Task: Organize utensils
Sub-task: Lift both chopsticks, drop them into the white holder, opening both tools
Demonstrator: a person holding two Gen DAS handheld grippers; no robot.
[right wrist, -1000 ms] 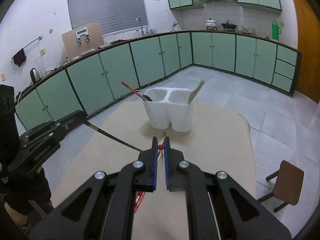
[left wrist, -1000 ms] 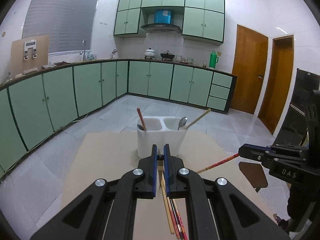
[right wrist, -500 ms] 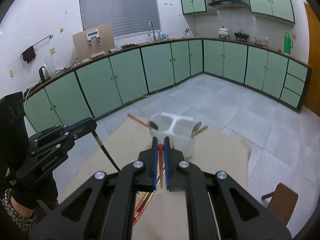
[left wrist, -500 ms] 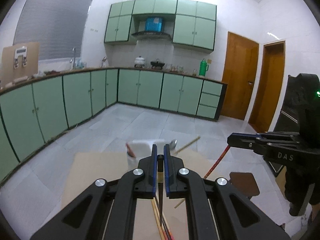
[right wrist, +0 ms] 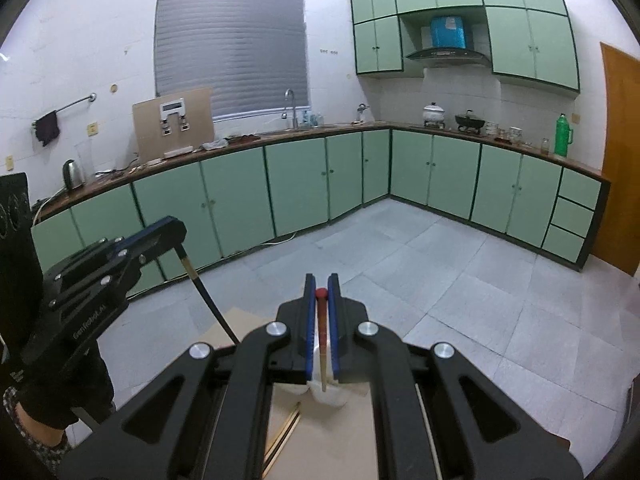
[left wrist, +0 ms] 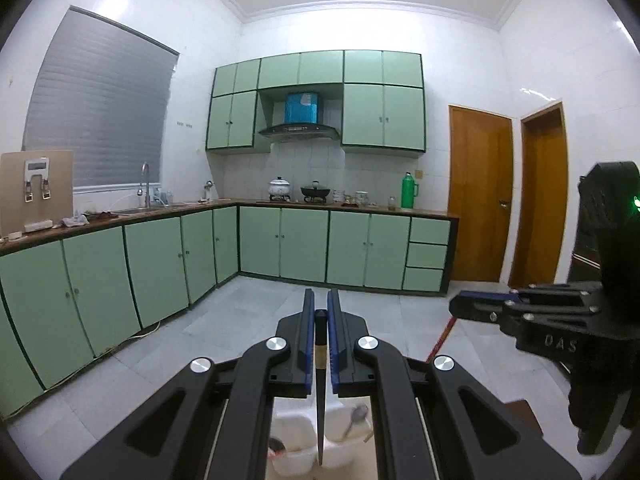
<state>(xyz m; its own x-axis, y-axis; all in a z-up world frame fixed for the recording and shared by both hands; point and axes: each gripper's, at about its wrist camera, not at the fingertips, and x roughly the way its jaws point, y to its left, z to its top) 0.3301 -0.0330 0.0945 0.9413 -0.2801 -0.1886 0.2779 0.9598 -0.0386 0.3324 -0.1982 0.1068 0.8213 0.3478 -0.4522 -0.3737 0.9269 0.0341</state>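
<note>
My left gripper [left wrist: 320,312] is shut on a dark chopstick [left wrist: 320,400] that hangs point down over the white two-cup utensil holder [left wrist: 294,440]. A spoon [left wrist: 354,420] stands in the holder's right cup. My right gripper [right wrist: 321,292] is shut on a red-tipped chopstick [right wrist: 322,344], held upright above the holder [right wrist: 328,398]. The left gripper [right wrist: 160,236] with its dark chopstick [right wrist: 208,300] also shows in the right wrist view. The right gripper [left wrist: 460,306] with its red chopstick [left wrist: 440,340] shows in the left wrist view.
Loose chopsticks [right wrist: 286,432] lie on the beige table [right wrist: 240,320] near the holder. A brown stool [left wrist: 520,408] stands right of the table. Green kitchen cabinets [left wrist: 304,244] line the far walls across a tiled floor.
Both grippers have lifted and tilted upward, each carrying its chopstick off the table. The chopsticks now hang nearly upright over the holder, which has dropped to the bottom of both views.
</note>
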